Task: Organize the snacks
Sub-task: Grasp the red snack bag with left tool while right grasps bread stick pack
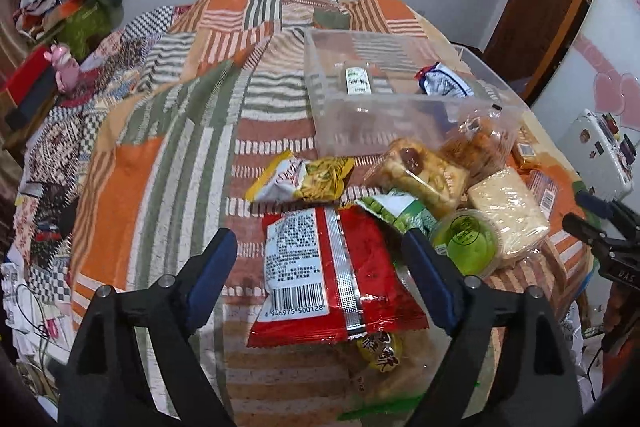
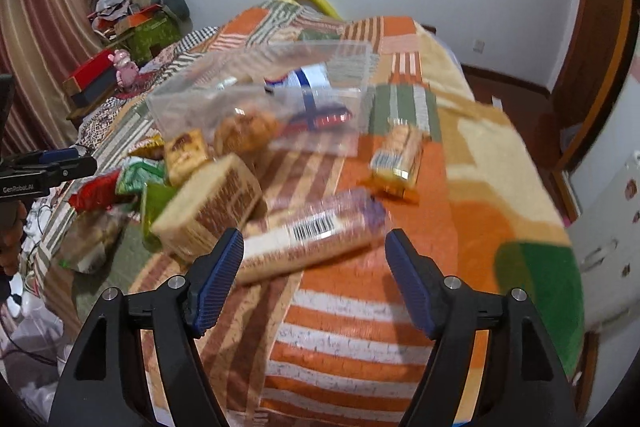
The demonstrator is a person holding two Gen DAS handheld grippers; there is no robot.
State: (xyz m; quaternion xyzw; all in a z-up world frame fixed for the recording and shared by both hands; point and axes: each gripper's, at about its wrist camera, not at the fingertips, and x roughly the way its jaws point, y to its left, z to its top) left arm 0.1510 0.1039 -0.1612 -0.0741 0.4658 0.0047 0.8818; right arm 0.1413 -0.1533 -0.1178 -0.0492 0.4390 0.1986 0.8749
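My left gripper [image 1: 320, 243] is open, its fingers either side of a red snack packet [image 1: 336, 275] lying label-up on the patchwork cloth. Beyond it lie a yellow packet [image 1: 304, 179], a green pea packet [image 1: 396, 211], a green-lidded cup [image 1: 468, 239], clear bags of biscuits [image 1: 424, 175] and a pale cracker block [image 1: 508, 211]. A clear plastic box [image 1: 384, 107] behind holds a blue-white packet [image 1: 440, 79]. My right gripper [image 2: 314, 255] is open, just short of a long biscuit roll with a barcode [image 2: 312, 235]. The clear box shows behind it in the right wrist view [image 2: 260, 99].
A gold-wrapped biscuit pack [image 2: 398, 155] lies right of the box. Another yellow snack [image 1: 380, 351] sits under the red packet. The left gripper shows at the left edge in the right wrist view [image 2: 44, 171]. Clutter, a pink toy [image 2: 126, 67] and boxes sit at the far left.
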